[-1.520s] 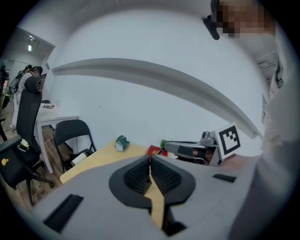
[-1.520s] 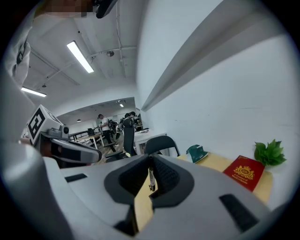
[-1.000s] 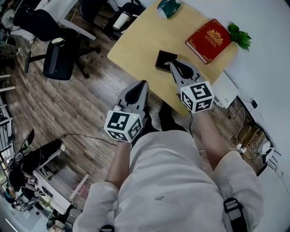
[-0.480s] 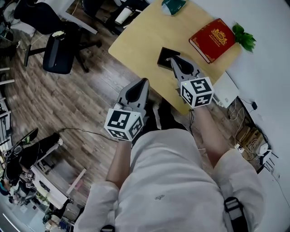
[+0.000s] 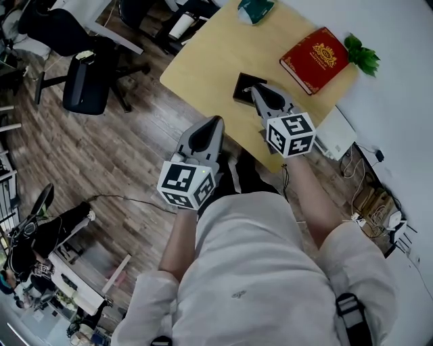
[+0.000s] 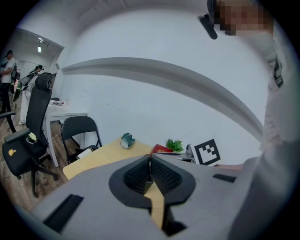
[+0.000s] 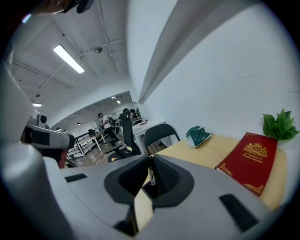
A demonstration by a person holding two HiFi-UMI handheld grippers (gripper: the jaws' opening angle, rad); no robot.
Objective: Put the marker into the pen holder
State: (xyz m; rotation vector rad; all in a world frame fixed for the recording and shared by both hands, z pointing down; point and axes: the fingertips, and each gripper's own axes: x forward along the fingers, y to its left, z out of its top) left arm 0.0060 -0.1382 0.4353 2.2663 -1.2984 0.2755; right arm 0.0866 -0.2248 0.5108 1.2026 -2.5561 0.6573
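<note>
A black square pen holder (image 5: 241,84) stands near the front edge of the light wooden table (image 5: 216,61). My right gripper (image 5: 254,90) hangs with its tips right over the holder's near side. In the right gripper view its jaws (image 7: 151,164) are shut on a thin dark marker (image 7: 151,176) with a pale band, standing upright between the pads. My left gripper (image 5: 215,121) floats off the table's front edge above the floor. Its jaws (image 6: 150,159) are shut with nothing between them.
A red book (image 5: 314,59) and a green plant (image 5: 360,53) lie at the table's far right by the wall. A teal object (image 5: 254,8) sits at the far end. An office chair (image 5: 84,81) stands on the wooden floor to the left. A white box (image 5: 335,134) sits below the table's right edge.
Hardly anything differs. The right gripper has edged slightly toward the pen holder; the left gripper stays where it was.
</note>
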